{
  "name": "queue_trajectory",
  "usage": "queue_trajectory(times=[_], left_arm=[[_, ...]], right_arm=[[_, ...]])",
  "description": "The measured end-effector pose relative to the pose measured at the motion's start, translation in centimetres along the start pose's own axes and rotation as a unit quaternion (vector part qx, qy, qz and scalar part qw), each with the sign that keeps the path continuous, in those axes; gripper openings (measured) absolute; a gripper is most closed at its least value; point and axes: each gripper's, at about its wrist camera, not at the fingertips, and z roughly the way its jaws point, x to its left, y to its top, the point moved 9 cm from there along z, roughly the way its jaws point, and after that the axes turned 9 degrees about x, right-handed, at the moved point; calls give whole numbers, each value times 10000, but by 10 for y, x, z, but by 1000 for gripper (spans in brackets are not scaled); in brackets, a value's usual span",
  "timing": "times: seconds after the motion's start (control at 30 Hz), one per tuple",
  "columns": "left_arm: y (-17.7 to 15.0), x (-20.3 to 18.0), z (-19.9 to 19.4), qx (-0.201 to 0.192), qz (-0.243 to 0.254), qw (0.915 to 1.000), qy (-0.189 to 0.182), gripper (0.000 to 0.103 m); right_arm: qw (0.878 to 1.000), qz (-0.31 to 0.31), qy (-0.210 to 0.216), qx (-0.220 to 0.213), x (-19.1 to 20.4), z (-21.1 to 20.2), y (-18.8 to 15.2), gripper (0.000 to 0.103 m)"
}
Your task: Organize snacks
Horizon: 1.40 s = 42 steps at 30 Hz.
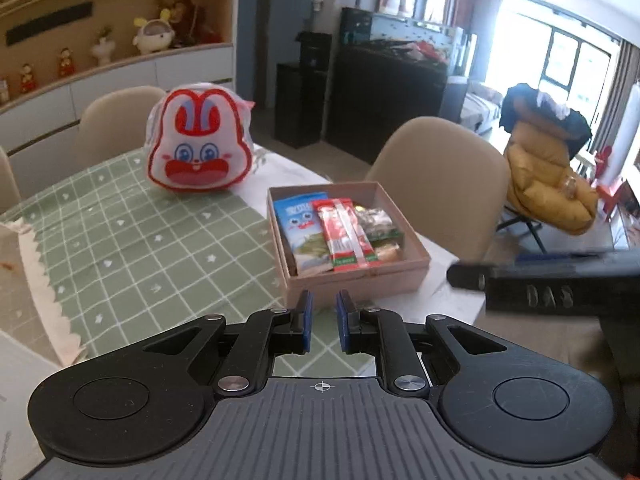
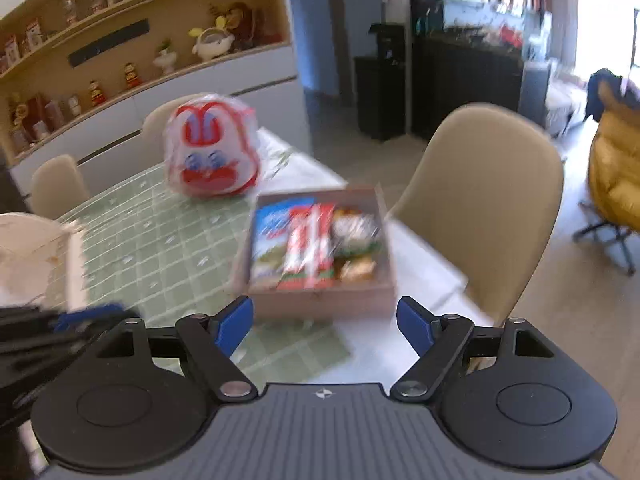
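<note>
A pink box (image 1: pixel 400 280) packed with snack packets (image 1: pixel 344 234) sits on a green checked tablecloth (image 1: pixel 132 248) in a dining room, beige chairs (image 1: pixel 444 184) around. The left gripper (image 1: pixel 324 322) hovers nearly closed and empty; the right gripper (image 2: pixel 326 326), in a blurred view, appears spread wide.

The right gripper (image 2: pixel 324 322) hangs above the near table edge with its blue-padded jaws spread wide and nothing between them. Just ahead sits the shallow cardboard box (image 2: pixel 320 304) on the green checked tablecloth (image 2: pixel 160 248), packed with a blue snack packet (image 2: pixel 270 240), a red-and-white packet (image 2: pixel 310 244) and smaller wrapped snacks (image 2: pixel 356 248) side by side. Farther back stands the red-and-white bunny-face bag (image 2: pixel 212 152), a beige chair (image 2: pixel 488 208) is beside the box, and the whole view is motion-blurred.
</note>
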Motion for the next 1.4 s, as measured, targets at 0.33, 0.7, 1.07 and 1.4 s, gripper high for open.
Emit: queue_trajectory(times=[0.33, 0.7, 1.07, 1.4], left_arm=[[-21, -13, -17, 99, -3, 9992, -378, 17], [-26, -22, -18, 142, 42, 9989, -435, 17], [-26, -22, -15, 183, 60, 9988, -447, 17], [-26, -23, -15, 199, 55, 9988, -448, 17]], right_arm=[[9998, 36, -183, 35, 12, -26, -41, 80], [9997, 54, -205, 92, 9, -30, -49, 80], [9996, 93, -225, 158, 7, -27, -49, 80], [9996, 102, -226, 164, 6, -26, -49, 80]])
